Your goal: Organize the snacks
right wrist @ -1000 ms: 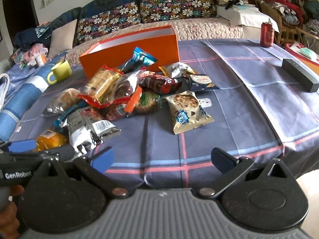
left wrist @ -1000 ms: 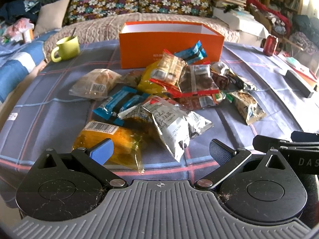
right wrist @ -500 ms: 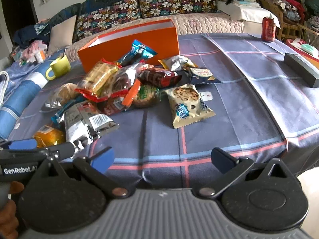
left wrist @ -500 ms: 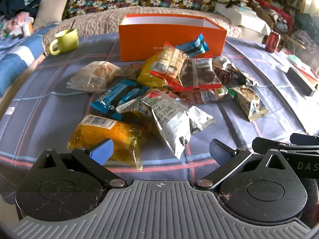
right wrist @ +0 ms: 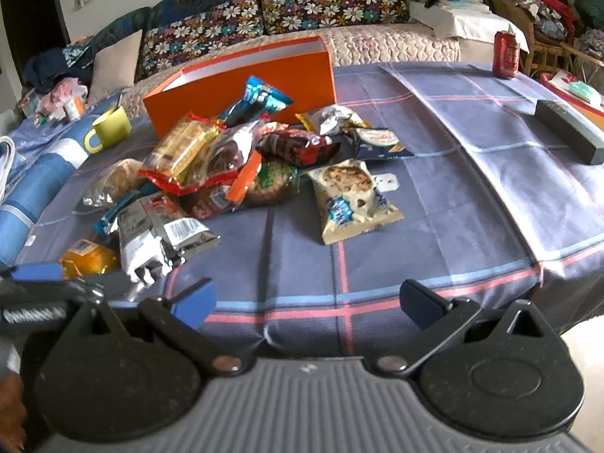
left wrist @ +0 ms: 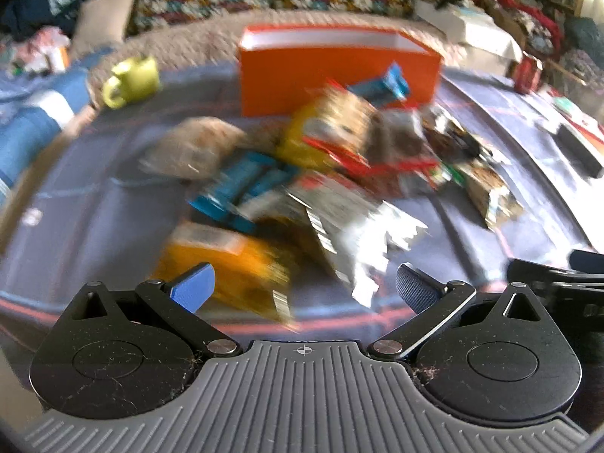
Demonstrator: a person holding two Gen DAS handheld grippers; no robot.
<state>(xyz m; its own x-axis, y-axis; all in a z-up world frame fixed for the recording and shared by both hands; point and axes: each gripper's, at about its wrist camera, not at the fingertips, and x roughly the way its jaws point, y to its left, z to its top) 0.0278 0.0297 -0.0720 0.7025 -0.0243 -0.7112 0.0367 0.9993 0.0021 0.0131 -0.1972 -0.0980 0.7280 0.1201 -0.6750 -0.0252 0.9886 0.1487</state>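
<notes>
On my plaid-clothed bench (right wrist: 472,204), the orange box (right wrist: 241,87) stands beyond the heaped snack packets (right wrist: 211,166), a cookie packet (right wrist: 351,196) lying apart ahead of my right tongs (right wrist: 307,302), while my left tongs (left wrist: 302,283) hover wide like the right, both empty.

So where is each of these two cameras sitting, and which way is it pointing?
Left wrist view: sits on the left claw, looking across the blurred snack pile toward the orange box; its own open fingers show, plus the right claw's tip at the right edge.
Right wrist view: sits on the right claw, further right, facing the cookie pack and the box from an angle; its open fingers show, the left claw at the left edge.
Both share the box, green mug, red can and sofa.
</notes>
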